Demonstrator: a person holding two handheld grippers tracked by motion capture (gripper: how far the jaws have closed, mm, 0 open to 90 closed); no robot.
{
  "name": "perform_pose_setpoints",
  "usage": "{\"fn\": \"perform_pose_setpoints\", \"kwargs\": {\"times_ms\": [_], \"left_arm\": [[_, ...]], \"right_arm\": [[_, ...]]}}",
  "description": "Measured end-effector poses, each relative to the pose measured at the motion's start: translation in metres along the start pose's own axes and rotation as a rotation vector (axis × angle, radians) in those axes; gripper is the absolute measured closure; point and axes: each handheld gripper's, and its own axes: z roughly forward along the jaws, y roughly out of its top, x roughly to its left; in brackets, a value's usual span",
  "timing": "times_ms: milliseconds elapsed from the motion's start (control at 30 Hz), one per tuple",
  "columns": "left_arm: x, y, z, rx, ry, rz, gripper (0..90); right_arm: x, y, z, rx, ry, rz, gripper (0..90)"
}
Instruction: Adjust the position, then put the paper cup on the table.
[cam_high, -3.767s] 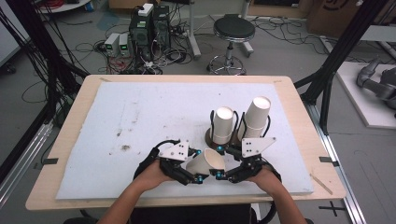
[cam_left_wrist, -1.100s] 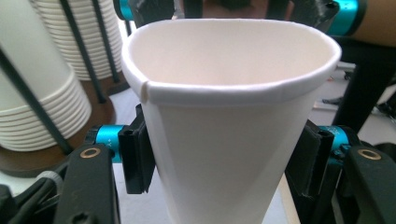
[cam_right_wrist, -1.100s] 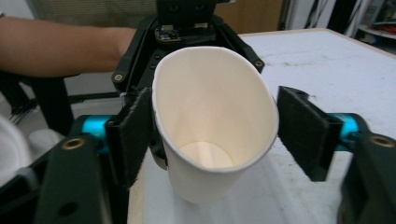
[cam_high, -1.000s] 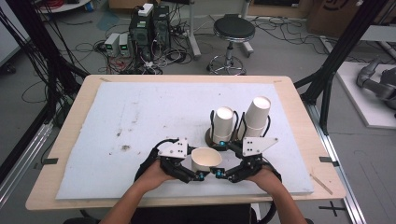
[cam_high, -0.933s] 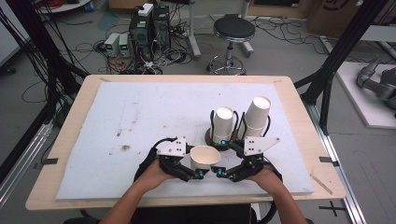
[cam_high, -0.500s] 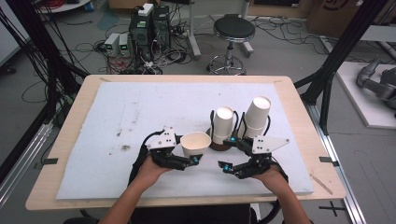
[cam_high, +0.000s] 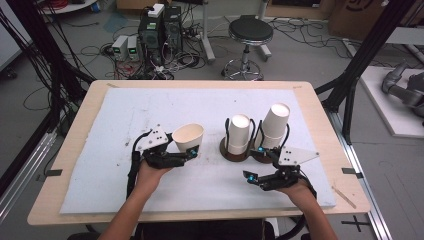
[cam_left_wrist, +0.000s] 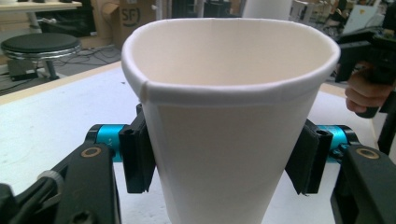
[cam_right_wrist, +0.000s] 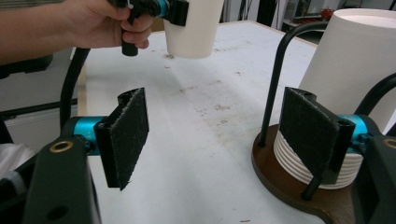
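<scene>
Left gripper (cam_high: 186, 154) is clamped on a single paper cup (cam_high: 188, 138) — pads pressed on opposite sides of the cup wall below the rim, mouth up, long axis close to vertical. In the right gripper view the cup's base hangs clear of the white mat (cam_high: 125, 115), so it is carried, not set down.

Right gripper (cam_high: 255, 178) holds nothing; its jaws stand wide apart, low over the mat, just in front of the near cup holder (cam_high: 235, 150).

Key relation: the held cup sits left of both holders, with the near stack (cam_high: 239, 134) between it and the far stack (cam_high: 275, 125). The far stack leans; the near one stands straighter within its black wire loops. The carrying hand is the nearer of the two to open mat on the left — the free hand is nearer the stacks.

Judgement: whichever way the cup goes, the left hand alone decides it; a return to a stack would call for inverting the cup first, since the stacked cups sit bottom-up.
</scene>
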Motion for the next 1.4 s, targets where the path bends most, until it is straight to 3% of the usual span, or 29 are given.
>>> {"fn": "perform_pose_setpoints", "kwargs": {"times_ms": [233, 400, 633, 1033, 1400], "left_arm": [[0.004, 0.001, -0.007, -0.016, 0.030, -0.001, 36.4], [0.002, 0.003, -0.008, -0.023, 0.053, 0.017, 36.2], [0.010, 0.007, -0.008, -0.036, 0.065, 0.007, 36.3], [0.034, 0.014, -0.019, -0.100, 0.113, -0.006, 36.3], [0.052, 0.017, -0.020, -0.103, 0.190, -0.021, 36.2]], "right_arm": [[-0.001, 0.000, 0.003, -0.010, -0.018, 0.004, 24.7], [0.003, 0.000, -0.002, -0.005, -0.014, 0.009, 24.8], [0.001, 0.000, -0.007, -0.015, -0.036, 0.013, 24.8], [-0.001, -0.002, -0.004, -0.009, -0.036, 0.011, 24.8], [0.000, -0.003, -0.003, -0.012, -0.035, 0.009, 24.8]]}}
